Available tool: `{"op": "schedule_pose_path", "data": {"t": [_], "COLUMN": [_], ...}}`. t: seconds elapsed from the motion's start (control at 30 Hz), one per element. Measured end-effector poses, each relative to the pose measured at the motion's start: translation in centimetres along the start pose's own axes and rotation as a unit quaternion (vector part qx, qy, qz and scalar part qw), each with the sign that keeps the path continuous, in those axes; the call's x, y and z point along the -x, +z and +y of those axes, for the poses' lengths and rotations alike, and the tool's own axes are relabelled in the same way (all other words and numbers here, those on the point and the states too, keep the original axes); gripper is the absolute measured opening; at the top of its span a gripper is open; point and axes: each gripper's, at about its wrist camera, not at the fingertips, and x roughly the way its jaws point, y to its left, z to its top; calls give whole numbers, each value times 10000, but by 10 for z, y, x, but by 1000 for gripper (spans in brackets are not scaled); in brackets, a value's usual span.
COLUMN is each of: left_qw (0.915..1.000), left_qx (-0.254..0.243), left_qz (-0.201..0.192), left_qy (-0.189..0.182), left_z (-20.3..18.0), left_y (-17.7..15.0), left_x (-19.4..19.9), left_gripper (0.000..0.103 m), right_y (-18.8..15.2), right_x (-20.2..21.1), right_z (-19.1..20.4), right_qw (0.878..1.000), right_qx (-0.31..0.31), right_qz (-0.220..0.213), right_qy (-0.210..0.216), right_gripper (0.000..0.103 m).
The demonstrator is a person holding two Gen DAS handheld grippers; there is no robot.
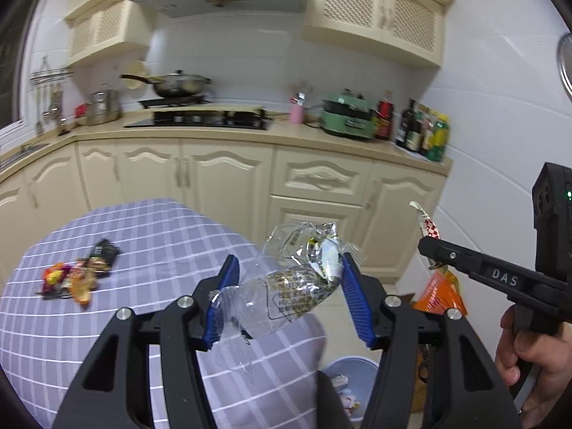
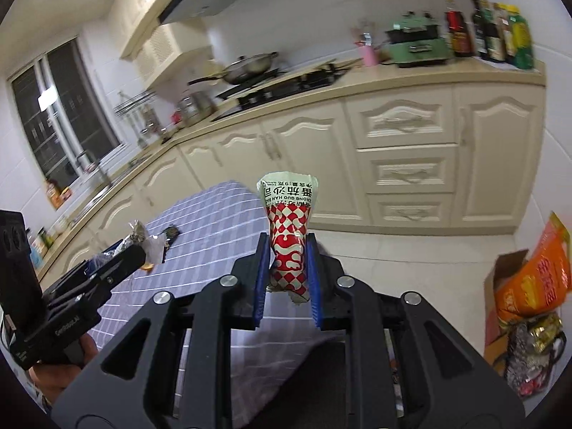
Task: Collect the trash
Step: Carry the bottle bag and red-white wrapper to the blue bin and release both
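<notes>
Holding a crumpled clear wrapper [image 1: 286, 286], the left gripper [image 1: 286, 279] has its blue pads about half apart, pressed on the wrapper's 2 sides. The wrapper hangs over the table edge. The right gripper [image 2: 287, 271] is nearly closed, pinching a red & white sauce packet [image 2: 289, 236] that sticks up at 12 o'clock. More trash, a dark wrapper w/ orange bits [image 1: 80, 277], lies on the purple checked table [image 1: 150, 236] at 9 o'clock in the left view. A light blue bin [image 1: 352, 379] sits on the floor at 5 o'clock, beside the table. An orange bag [image 2: 532, 279] leans at 3 o'clock in the right view.
</notes>
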Motion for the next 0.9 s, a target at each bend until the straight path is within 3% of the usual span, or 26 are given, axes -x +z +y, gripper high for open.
{"op": "schedule_pose_path", "data": {"t": [0.17, 0.3, 0.57, 0.9], "left_qw": [9982, 9910, 9648, 9344], "left_qx": [-250, -530, -517, -123], "left_qz": [416, 1032, 2296, 3269], "left_qy": [-353, -668, -1171, -1412], "left_z": [-41, -74, -114, -139], "left_y": [-22, -54, -121, -167], "left_x": [-38, -81, -169, -243], "left_gripper": [57, 57, 57, 57], "right_y": [-16, -40, -91, -123], "right_x": [0, -14, -44, -60], "right_z": [-54, -104, -173, -217], "right_qw": [9981, 9920, 9734, 9578], "right_qx": [-373, -794, -1537, -2057], "right_qz": [189, 551, 1216, 1527], "right_qy": [-452, -806, -1184, -1301], "right_gripper": [20, 20, 20, 20]}}
